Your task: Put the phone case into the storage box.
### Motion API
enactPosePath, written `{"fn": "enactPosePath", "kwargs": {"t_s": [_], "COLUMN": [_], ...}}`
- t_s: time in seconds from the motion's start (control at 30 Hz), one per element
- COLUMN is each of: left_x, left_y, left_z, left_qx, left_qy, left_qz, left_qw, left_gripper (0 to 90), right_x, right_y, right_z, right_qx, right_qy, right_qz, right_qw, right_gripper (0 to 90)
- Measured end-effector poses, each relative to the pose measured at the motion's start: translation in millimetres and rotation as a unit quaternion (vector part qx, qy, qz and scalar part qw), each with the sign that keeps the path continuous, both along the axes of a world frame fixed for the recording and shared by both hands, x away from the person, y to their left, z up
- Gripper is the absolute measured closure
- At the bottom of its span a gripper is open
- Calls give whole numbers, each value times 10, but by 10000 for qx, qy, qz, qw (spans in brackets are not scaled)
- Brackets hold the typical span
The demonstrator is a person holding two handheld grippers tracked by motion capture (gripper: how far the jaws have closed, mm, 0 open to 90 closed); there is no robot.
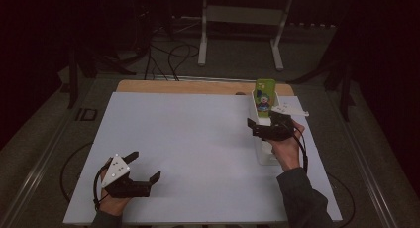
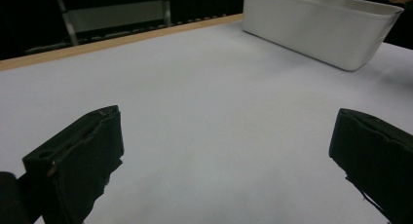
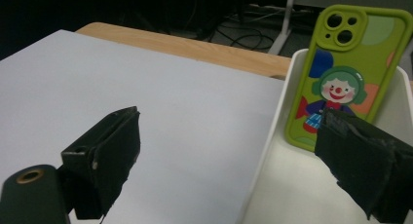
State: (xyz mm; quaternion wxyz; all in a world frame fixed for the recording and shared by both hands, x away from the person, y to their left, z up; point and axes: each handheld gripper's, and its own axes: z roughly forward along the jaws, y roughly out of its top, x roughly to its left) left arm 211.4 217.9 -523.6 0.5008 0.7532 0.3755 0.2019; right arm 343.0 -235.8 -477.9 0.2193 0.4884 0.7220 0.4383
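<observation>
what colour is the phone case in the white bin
Bright green, with a cartoon clown figure printed on the phone case; clearest in the right gripper view.

Green clown-print phone case point(image 3: 343, 75), white bin point(image 2: 321, 27), black tongs point(image 1: 269, 126).

Phone case point(image 3: 346, 75): glossy green soft-looking plastic, printed cartoon. Bin point(image 2: 316, 27): smooth white plastic, slight sheen. Table top point(image 1: 188, 139): matt pale sheet, smooth; bare wood strip point(image 1: 198, 86) at far edge. Right gripper point(image 3: 229, 160) and left gripper point(image 2: 224, 156) pads: matt black, rough, frayed edges.
</observation>
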Motion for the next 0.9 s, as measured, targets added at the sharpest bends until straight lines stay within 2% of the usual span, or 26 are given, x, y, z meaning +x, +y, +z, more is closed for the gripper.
{"fn": "enactPosePath", "kwargs": {"t_s": [0.67,0.9], "left_x": [-3,-4], "left_y": [-6,-8], "left_z": [-1,-1], "left_qx": [2,4], "left_qy": [-6,-6], "left_qz": [0,-7], "left_qw": [10000,10000], "left_gripper": [0,0], "right_x": [-311,-379], "right_y": [84,92], "right_z": [51,-12], "right_qx": [-20,7], "right_qy": [-291,-264], "right_qz": [309,373], "right_qw": [9991,9990], "right_gripper": [91,91]}}
